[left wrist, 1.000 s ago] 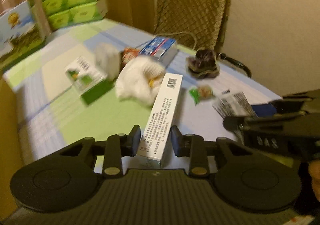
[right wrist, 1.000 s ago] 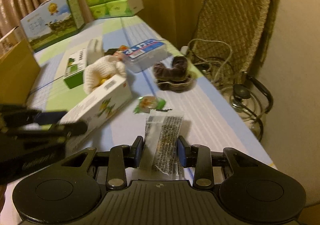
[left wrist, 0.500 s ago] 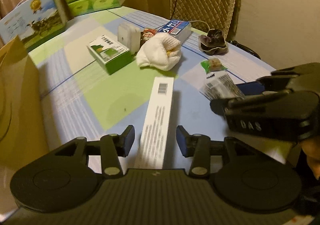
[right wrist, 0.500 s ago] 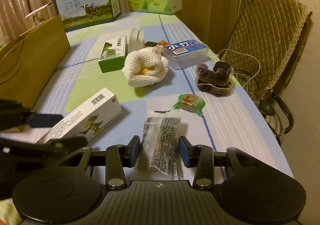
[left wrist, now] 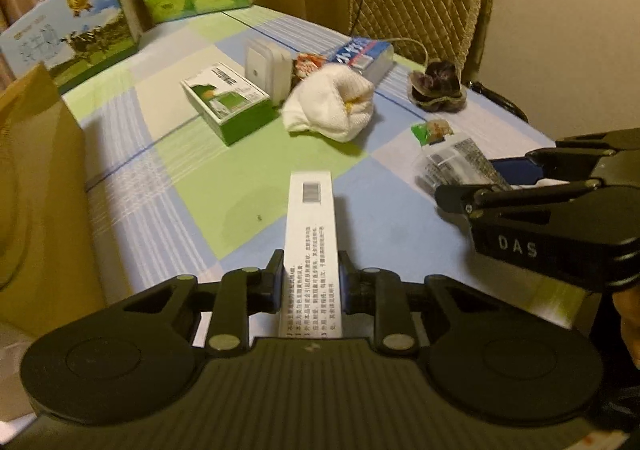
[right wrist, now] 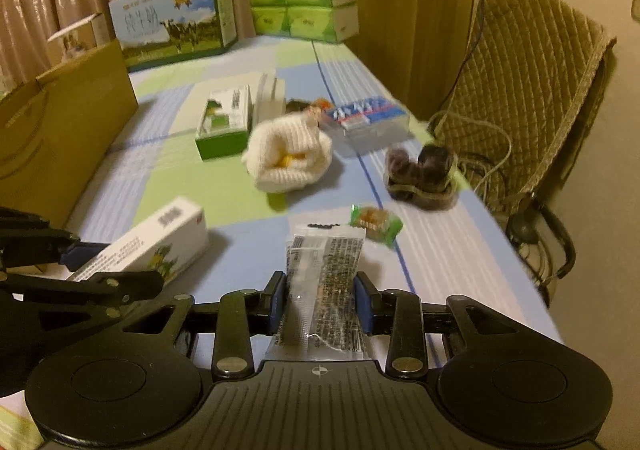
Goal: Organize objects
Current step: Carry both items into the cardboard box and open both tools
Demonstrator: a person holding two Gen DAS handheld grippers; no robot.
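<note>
My left gripper point(left wrist: 310, 276) pinches the near end of a long white carton point(left wrist: 311, 238); its jaws have just been closing and now both pads press its sides. The carton's far end, with the barcode, points out over the checked tablecloth point(left wrist: 192, 186). My right gripper point(right wrist: 322, 296) clamps a clear snack packet point(right wrist: 326, 278), whose jaws have also just been closing, pads against both edges. Farther out lie a small green candy wrapper point(right wrist: 376, 224), a white knitted bundle point(right wrist: 288, 156) and a green box point(right wrist: 222, 124). A brown paper bag point(right wrist: 60, 130) stands at the left.
</note>
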